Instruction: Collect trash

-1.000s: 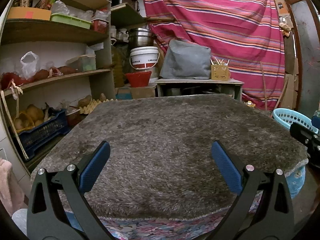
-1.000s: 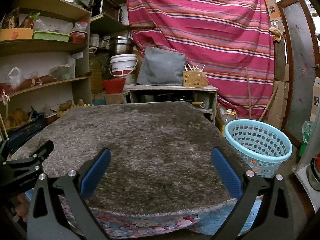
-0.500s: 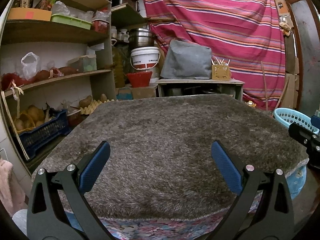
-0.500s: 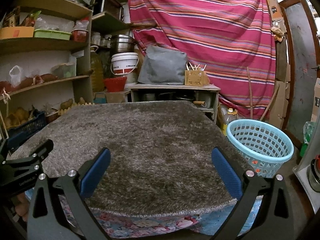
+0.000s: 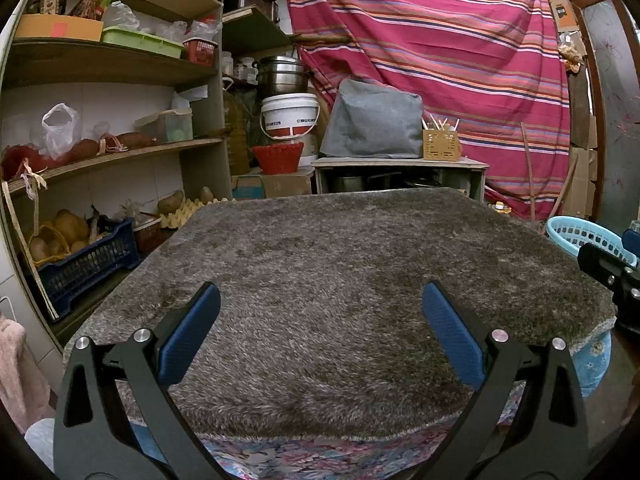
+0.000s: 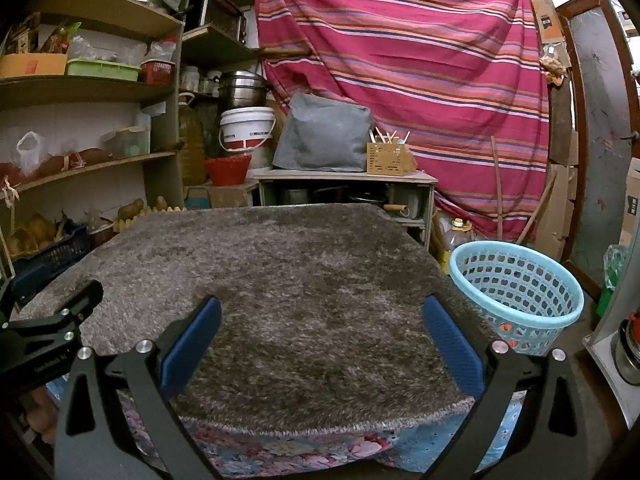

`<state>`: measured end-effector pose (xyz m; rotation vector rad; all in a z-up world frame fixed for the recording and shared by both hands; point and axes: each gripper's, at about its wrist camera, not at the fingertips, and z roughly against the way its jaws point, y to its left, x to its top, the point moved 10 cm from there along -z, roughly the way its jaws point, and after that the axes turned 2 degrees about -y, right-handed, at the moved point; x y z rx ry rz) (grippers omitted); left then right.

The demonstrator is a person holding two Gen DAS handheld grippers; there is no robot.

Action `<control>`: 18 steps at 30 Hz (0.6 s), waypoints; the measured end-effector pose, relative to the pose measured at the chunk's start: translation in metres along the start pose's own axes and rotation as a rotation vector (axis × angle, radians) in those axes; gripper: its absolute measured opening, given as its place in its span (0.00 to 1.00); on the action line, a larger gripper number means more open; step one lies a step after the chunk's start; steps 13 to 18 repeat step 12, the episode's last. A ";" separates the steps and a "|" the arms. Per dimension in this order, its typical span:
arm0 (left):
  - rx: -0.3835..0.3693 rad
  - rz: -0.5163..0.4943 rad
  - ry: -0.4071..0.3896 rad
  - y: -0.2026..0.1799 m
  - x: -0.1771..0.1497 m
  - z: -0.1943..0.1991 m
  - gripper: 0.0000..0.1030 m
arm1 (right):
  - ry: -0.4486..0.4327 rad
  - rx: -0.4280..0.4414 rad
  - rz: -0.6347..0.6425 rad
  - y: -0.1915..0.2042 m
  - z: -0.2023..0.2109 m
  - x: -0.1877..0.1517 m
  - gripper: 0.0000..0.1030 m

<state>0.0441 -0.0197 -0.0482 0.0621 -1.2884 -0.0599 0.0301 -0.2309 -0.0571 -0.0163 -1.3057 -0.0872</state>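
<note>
- Trash is nowhere to be seen on the shaggy grey-brown rug [image 5: 340,280] that covers the table; no scrap shows in either wrist view, so its whereabouts, its long axis and the way it points cannot be told.
- Light blue basket [image 6: 516,292], perforated and standing upright on the floor just beside the table's right edge, looks the likely bin; something orange shows through its lower holes, too small to identify.
- Left tongs [image 5: 320,338] hover low over the near edge of the rug, blue pads spread wide with nothing between them.
- Right tongs [image 6: 320,340] hang likewise over the near edge, spread wide and empty, the basket off to their right.
- Handling is a matter of judgement only: household litter is probably light and soft, may crush or slip between the pads, and is best pinched across its bulk; deep pile could snag small pieces.
- Floral cloth [image 6: 280,450] peeks out beneath the rug's front edge.
</note>
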 end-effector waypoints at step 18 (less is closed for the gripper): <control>0.000 0.010 0.004 0.002 0.003 0.000 0.95 | 0.005 -0.003 -0.001 -0.002 -0.001 -0.001 0.96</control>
